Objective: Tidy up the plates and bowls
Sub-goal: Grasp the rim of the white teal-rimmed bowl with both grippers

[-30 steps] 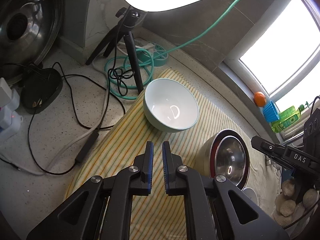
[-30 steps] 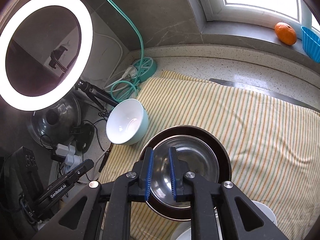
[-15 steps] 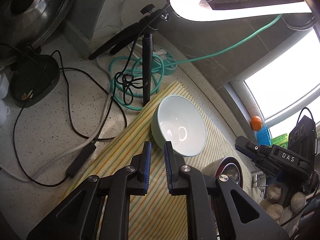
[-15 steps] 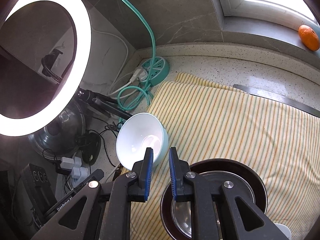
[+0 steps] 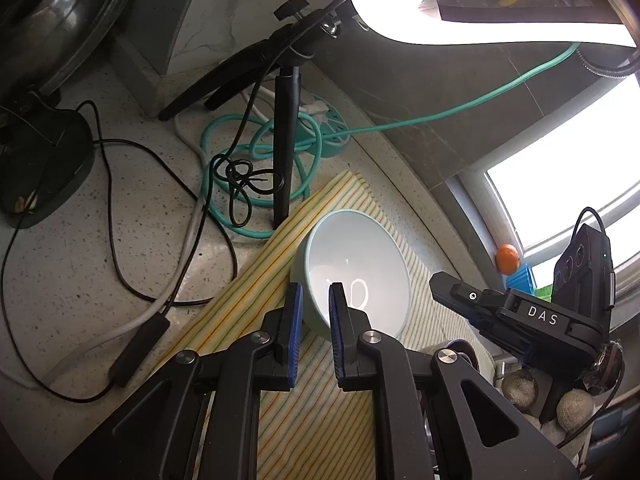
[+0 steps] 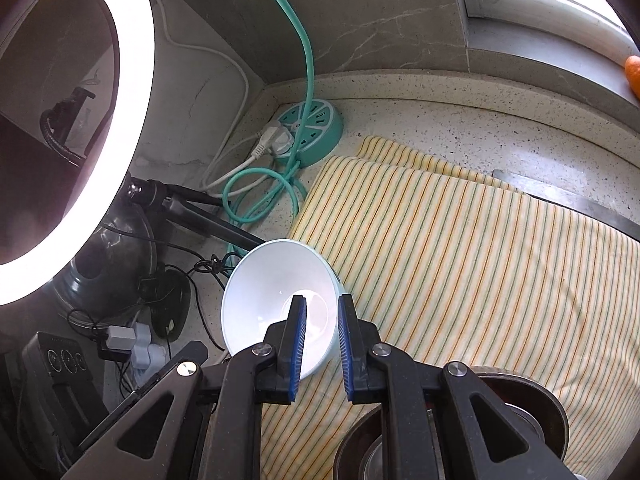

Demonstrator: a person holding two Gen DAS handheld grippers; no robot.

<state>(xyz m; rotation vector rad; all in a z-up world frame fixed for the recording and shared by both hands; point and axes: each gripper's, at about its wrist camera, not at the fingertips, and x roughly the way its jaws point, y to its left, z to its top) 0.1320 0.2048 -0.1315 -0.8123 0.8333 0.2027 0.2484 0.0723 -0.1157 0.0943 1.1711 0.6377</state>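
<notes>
A pale mint bowl [image 5: 360, 264] [image 6: 268, 300] stands upright on the left corner of a yellow striped cloth [image 6: 460, 260]. My left gripper [image 5: 314, 294] is at its near rim, jaws nearly shut with a narrow gap. The rim shows in that gap; I cannot tell whether the pads touch it. Over the bowl's right side my right gripper [image 6: 322, 304] is shut to a similar slit with nothing held. Its tip [image 5: 436, 280] hangs just right of the bowl. A steel bowl nested in a dark red one [image 6: 548, 396] sits low right, mostly hidden by the gripper.
A ring light [image 6: 132, 100] on a black tripod [image 5: 286, 140] stands just left of the bowl. A teal power strip [image 6: 316, 132] and tangled cables [image 5: 240, 176] lie behind it. An orange [image 5: 507, 258] rests on the window sill. A dark metal pan [image 6: 108, 268] leans at far left.
Both grippers have moved left and lower toward the mint bowl, which now looks nearer. The steel bowl has slid to the lower right edge. The left jaws' gap is slightly wider.
</notes>
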